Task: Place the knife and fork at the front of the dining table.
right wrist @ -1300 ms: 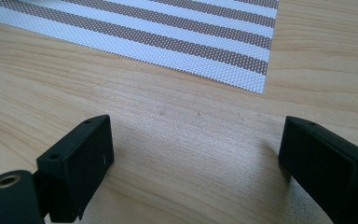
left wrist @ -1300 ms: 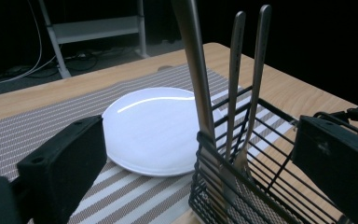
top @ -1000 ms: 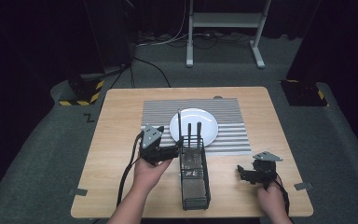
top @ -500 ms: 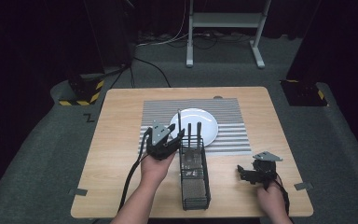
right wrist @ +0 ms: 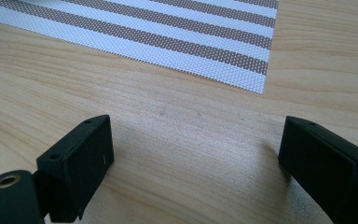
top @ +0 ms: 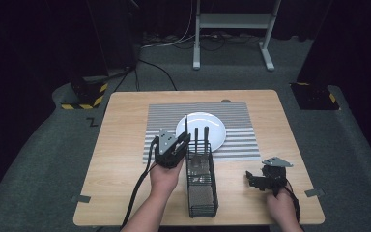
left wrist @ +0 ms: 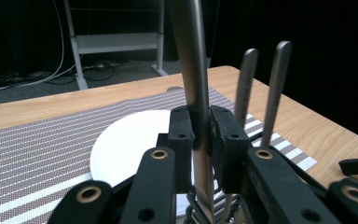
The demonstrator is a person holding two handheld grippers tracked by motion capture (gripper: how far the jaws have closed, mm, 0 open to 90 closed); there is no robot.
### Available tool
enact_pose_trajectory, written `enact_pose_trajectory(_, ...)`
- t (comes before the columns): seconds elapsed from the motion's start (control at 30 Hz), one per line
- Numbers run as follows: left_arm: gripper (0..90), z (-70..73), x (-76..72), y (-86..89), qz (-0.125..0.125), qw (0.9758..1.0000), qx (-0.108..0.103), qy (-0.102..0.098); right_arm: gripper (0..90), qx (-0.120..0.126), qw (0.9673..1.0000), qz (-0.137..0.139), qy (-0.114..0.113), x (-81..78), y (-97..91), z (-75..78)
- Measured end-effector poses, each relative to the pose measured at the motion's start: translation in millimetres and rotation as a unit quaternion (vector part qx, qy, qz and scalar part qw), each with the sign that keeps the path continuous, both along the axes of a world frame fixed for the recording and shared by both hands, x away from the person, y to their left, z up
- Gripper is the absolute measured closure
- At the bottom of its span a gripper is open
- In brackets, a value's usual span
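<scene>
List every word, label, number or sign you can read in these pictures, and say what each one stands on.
"Z": a dark mark that reads like this letter, on the grey floor beside the table's left edge.
Nothing else is readable: no print shows on the plate, the striped mat, the wire caddy or either gripper.

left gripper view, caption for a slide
Left gripper shut on a metal utensil handle standing in the caddy, white plate behind.

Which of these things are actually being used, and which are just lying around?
In use:
- left gripper, jaws just closed on a metal utensil handle
- wire cutlery basket
- white plate

Lying about:
- right gripper, open
- floor cables
</scene>
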State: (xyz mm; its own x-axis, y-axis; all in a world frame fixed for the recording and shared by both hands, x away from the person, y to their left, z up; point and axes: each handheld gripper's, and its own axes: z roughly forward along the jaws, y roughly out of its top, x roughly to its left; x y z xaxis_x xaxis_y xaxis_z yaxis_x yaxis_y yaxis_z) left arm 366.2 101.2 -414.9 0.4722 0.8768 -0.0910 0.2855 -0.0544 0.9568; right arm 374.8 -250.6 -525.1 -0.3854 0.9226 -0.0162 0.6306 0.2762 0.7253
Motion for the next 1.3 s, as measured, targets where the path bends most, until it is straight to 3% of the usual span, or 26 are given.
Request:
enact_pose_trajectory(0.13, 80.4, 0.6, -8.9, -3.9, 0.012, 0.9999, -0.008, -0.004, 9.9, 0.0, 1.0, 0.0, 0.0, 0.0, 0.0, 0.0)
enact_pose_trajectory(0.27, 80.6, 0.3, -19.3, -11.9, 0.022, 0.9993, 0.013, -0.027, 9.9, 0.0, 1.0, 0.0, 0.0, 0.0, 0.0, 0.0)
enact_pose_trajectory(0.47, 81.3, -0.2, -25.7, -17.9, 0.028, 0.9988, 0.016, -0.036, 9.9, 0.0, 1.0, 0.0, 0.0, 0.0, 0.0, 0.0)
enact_pose_trajectory(0.77, 81.8, -0.6, -31.1, -16.1, 0.039, 0.9982, 0.003, -0.045, 9.9, 0.0, 1.0, 0.0, 0.0, 0.0, 0.0, 0.0)
enact_pose_trajectory(1.07, 82.0, 16.5, -37.6, -11.2, 0.039, 0.9962, -0.013, -0.076, 10.0, 0.0, 1.0, 0.0, 0.0, 0.0, 0.0, 0.0)
enact_pose_trajectory(1.3, 82.1, 34.8, -41.5, -8.6, 0.019, 0.9946, -0.039, -0.095, 10.0, 0.0, 1.0, 0.0, 0.0, 0.0, 0.0, 0.0)
